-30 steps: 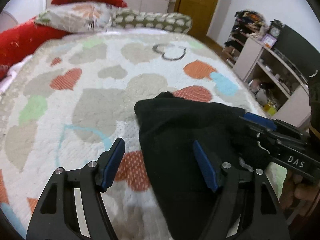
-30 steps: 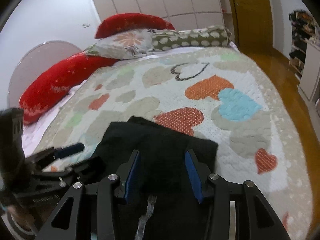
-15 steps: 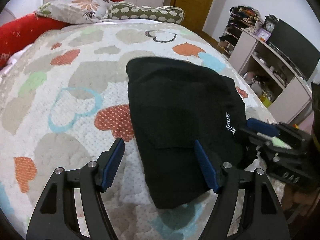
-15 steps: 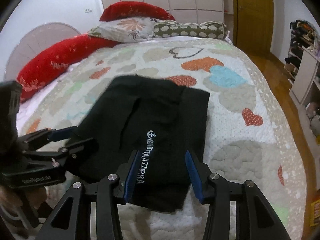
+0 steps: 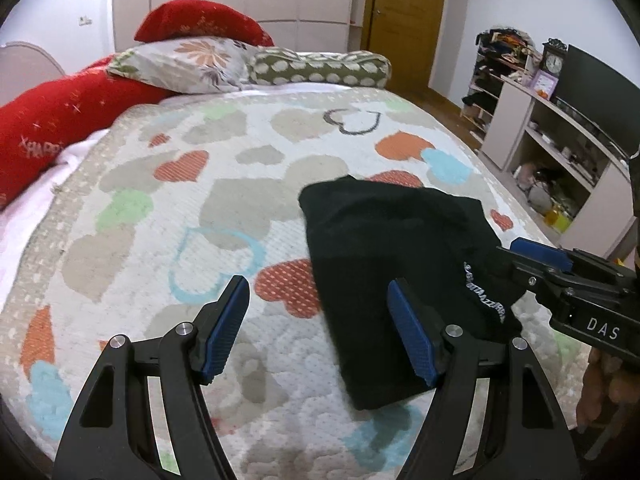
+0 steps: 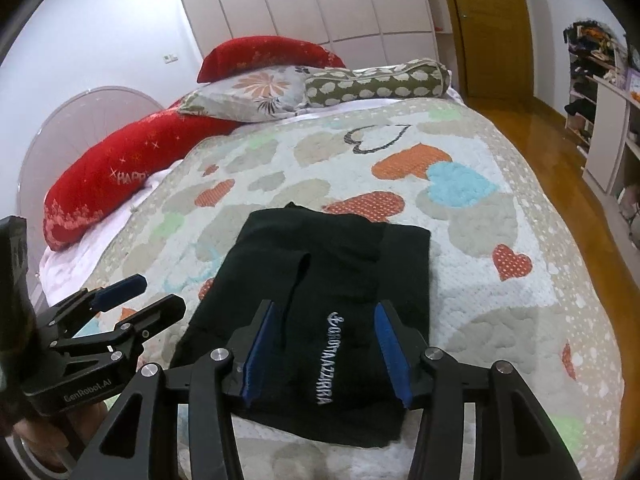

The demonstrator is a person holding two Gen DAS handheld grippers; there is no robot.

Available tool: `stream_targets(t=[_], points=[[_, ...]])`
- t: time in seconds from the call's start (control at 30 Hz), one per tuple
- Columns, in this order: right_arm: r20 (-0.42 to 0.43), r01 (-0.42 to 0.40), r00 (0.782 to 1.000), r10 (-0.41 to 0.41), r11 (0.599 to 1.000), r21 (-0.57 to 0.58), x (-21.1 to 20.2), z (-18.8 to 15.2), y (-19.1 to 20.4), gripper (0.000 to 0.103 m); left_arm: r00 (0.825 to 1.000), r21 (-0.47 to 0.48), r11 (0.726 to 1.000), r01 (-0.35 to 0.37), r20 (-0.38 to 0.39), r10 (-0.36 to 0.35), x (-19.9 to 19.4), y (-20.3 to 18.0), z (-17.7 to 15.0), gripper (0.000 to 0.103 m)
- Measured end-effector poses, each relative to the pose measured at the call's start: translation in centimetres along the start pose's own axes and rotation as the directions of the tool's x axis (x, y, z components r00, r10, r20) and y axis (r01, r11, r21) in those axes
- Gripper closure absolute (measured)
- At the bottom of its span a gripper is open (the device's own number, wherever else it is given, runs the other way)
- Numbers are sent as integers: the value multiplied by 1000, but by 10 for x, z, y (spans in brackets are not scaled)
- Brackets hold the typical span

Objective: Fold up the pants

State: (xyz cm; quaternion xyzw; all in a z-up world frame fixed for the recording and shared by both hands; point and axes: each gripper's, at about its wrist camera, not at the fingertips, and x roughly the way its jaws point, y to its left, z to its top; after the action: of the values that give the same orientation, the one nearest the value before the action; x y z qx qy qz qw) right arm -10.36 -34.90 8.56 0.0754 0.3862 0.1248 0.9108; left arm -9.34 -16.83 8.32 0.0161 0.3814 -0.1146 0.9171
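Pants: folded black bundle on the heart quilt, near edge of bed.
Left gripper: jaws wide apart, holding nothing, left of the pants.
Right gripper: jaws spread, empty (pants beneath).
Right view only: white lettering fully readable.

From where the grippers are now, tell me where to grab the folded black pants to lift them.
Grip the near short edge of the black pants, coming in low from the foot of the bed. The stacked layers end there in one thick hem facing both grippers, so probably each gripper takes one near corner.
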Motion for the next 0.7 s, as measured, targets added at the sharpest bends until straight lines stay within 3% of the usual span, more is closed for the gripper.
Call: stream_targets(t=[0.7], points=[[-30,13,999,-13,1000,8,6,-3,-4,50,1000,-13,1000,-4,-7,4,4,4,0,30]])
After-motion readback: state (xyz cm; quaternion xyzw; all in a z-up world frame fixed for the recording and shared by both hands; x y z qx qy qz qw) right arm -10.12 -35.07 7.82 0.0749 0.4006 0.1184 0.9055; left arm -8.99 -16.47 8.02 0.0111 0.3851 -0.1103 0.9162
